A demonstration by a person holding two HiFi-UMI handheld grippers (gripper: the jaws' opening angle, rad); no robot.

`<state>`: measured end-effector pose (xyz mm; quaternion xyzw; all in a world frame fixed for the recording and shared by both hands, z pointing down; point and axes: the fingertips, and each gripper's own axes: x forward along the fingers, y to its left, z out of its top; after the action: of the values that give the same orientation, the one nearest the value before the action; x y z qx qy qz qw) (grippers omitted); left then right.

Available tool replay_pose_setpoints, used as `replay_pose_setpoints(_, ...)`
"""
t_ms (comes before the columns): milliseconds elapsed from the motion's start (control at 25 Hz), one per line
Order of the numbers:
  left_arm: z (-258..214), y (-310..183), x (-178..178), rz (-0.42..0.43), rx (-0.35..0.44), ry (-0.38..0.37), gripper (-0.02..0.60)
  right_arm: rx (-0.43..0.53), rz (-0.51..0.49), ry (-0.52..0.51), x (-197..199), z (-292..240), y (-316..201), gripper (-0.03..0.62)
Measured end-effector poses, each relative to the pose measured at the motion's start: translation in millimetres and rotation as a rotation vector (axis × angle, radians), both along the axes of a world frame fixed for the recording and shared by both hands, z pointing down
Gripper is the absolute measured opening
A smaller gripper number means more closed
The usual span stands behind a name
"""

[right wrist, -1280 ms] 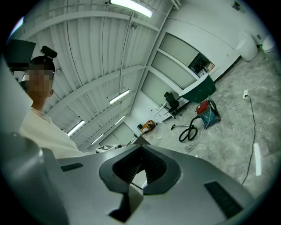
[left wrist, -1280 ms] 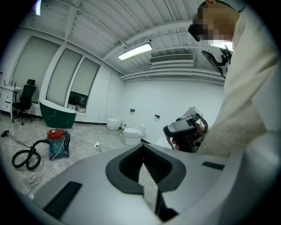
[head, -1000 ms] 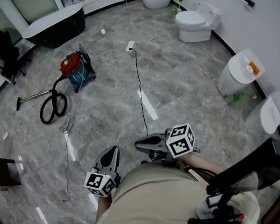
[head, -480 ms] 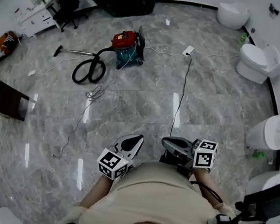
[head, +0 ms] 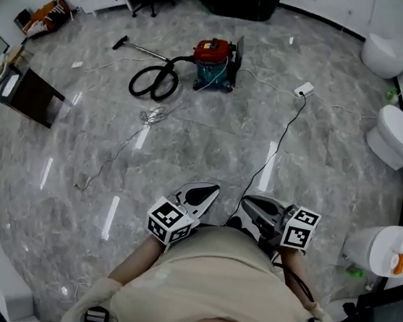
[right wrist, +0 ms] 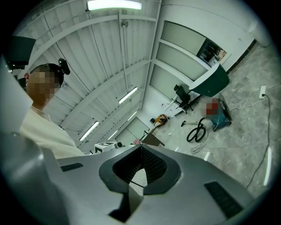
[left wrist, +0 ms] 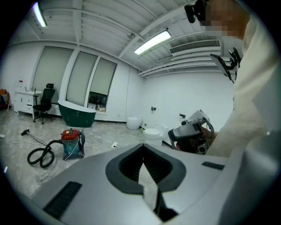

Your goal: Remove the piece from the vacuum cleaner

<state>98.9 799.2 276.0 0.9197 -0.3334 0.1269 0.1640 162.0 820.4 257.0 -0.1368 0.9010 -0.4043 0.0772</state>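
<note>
Red and teal, the vacuum cleaner (head: 215,62) sits far off on the grey floor (head: 211,143) in the head view. The left gripper (head: 211,188) and right gripper (head: 248,199) are near the person's body. The left gripper view shows its jaws closed and empty. The right gripper view shows the same.

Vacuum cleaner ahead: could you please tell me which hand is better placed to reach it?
Left, narrowly: the left tongs sit nearly in line with the vacuum cleaner, the right tongs further right. Both are shut, empty, far off.
</note>
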Motion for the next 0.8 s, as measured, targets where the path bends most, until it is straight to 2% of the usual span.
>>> replay_pose_setpoints(200, -6.7, -23.5, 19.7, -0.047, 0.026, -0.053, -0.005, 0.049, -0.027, 0.030, 21.9, 5.2, -14.4, 0.003)
replay_pose_setpoints(400, -3.6, -35.3, 29.4, -0.060, 0.008, -0.081, -0.005, 0.165, -0.094, 0.122, 20.5, 13.1, -13.3, 0.003)
replay_pose_setpoints(600, 8.0, -40.8, 48.3, -0.012, -0.010, -0.112, -0.005, 0.179, -0.067, 0.192, 34.1, 23.7, -20.5, 0.003)
replay_pose_setpoints(800, 7.6, -59.6, 63.5, 0.059, -0.019, -0.097, -0.005, 0.172, 0.004, 0.268, 46.0, 31.7, -34.0, 0.003)
